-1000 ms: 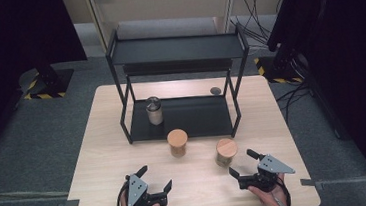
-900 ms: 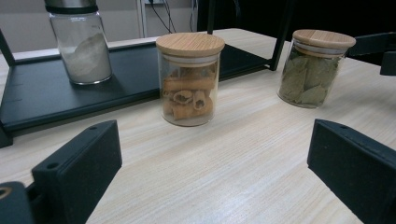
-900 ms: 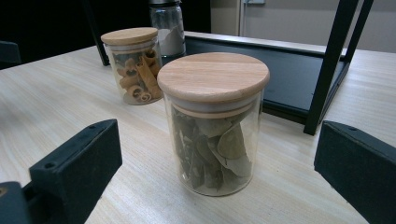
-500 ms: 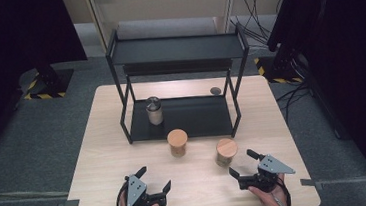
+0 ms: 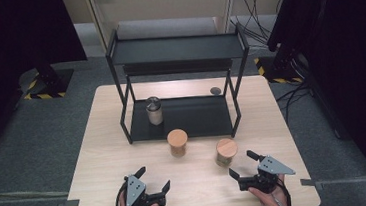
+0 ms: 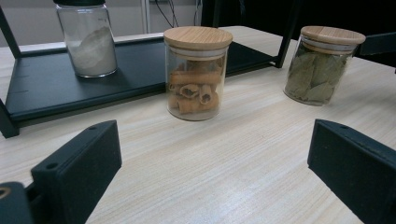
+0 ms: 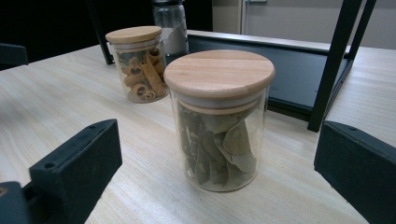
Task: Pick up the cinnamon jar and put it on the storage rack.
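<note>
Bay-leaf jar (image 7: 218,126) stands upright between right gripper's (image 5: 244,164) spread jaws.

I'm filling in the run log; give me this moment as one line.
left gripper: open, empty | right gripper: open, facing bay-leaf jar | cinnamon jar: on table | powder jar: on shelf

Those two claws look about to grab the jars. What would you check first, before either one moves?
1. Right gripper open: ok.
2. Left gripper open: ok.
3. Leaf jar upright, lid on, between the right jaws' line of sight: ok.
4. Cinnamon jar upright, lid on, ahead of the left gripper: ok.
5. Jars stand apart, room for jaws: ok.
6. Free space on the lower shelf beside the powder jar: ok.
</note>
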The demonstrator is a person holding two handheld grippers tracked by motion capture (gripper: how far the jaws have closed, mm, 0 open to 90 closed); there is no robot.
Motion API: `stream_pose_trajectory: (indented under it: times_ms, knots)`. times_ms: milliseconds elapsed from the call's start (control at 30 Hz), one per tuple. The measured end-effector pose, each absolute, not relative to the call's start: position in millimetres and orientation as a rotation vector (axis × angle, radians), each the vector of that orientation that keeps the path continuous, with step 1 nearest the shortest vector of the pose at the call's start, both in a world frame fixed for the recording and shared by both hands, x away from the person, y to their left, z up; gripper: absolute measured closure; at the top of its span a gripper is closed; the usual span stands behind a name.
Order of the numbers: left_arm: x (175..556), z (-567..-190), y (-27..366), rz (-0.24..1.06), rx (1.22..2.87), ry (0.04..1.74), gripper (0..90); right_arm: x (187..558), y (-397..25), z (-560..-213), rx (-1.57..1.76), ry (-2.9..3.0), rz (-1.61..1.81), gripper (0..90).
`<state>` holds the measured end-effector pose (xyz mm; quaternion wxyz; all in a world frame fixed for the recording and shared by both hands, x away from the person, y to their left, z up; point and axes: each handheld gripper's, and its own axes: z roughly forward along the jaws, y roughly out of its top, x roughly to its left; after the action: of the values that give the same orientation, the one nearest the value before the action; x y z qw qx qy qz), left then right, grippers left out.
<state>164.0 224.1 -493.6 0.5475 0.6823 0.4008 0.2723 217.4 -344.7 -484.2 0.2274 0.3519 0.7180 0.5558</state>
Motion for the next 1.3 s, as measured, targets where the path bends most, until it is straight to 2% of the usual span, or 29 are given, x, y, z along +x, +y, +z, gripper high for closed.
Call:
stream_pose_trajectory:
  times_ms: [1300]
  knots:
    - [162.7,-494.2,223.2,0.654,1.615,0.954,2.4,201.3,-332.8,-483.5,0.9,2.044,1.571,1.3]
